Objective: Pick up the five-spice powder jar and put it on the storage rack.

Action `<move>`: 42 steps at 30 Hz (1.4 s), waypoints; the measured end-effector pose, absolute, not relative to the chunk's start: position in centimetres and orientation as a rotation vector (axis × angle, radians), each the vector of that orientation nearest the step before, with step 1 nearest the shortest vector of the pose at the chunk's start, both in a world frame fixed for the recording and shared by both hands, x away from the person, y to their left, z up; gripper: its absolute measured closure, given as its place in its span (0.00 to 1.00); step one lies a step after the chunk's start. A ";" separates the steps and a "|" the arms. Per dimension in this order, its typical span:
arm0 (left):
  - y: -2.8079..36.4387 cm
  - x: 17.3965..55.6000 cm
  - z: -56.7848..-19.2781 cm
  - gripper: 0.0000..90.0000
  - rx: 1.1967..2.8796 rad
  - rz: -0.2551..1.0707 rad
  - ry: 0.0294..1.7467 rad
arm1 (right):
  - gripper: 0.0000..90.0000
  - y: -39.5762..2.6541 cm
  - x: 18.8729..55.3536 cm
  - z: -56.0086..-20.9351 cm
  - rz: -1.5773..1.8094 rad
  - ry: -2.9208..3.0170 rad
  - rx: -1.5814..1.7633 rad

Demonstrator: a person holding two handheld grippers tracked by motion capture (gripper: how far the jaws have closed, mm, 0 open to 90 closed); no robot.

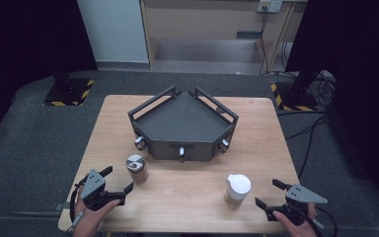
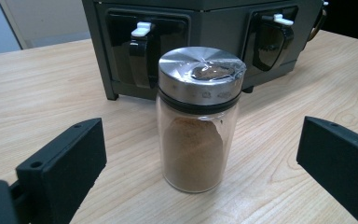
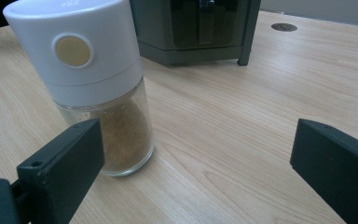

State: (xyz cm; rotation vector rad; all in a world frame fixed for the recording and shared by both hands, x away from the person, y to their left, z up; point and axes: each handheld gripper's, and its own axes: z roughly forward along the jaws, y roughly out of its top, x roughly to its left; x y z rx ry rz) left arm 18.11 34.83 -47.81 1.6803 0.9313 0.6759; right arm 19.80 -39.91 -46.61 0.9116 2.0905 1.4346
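The left gripper (image 1: 112, 181) hovers near the light wooden bench (image 1: 187, 197) edge with its jaws spread wide and empty, aimed at the clear glass jar of brown powder with a shiny metal lid (image 2: 197, 119), which stands upright just ahead of them. The right gripper (image 1: 269, 193), jaws likewise spread and empty, sits beside the white-capped glass shaker of tan granules (image 3: 98, 84). Both containers stand in front of the dark grey angular metal rack (image 1: 182, 123).

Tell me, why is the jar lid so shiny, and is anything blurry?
Left gripper view: light glares off the metal lid of the spice jar, all sharp. Right gripper view: the white-capped jar looks slightly soft up close. High view: dark edges, lit table.
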 end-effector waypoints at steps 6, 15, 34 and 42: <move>34.9 18.1 -48.0 0.01 1.665 0.683 0.920 | 0.04 -39.8 19.8 -46.6 1.437 2.093 0.913; 35.3 18.2 -48.1 0.01 1.656 0.678 0.886 | 0.04 -39.9 19.7 -46.6 1.443 2.095 0.915; 34.3 19.1 -48.3 0.01 1.688 0.657 0.861 | 0.04 -40.2 19.4 -46.7 1.447 2.082 0.950; 33.7 20.7 -48.4 0.02 1.723 0.635 0.891 | 0.04 -40.2 19.2 -46.7 1.441 2.084 0.953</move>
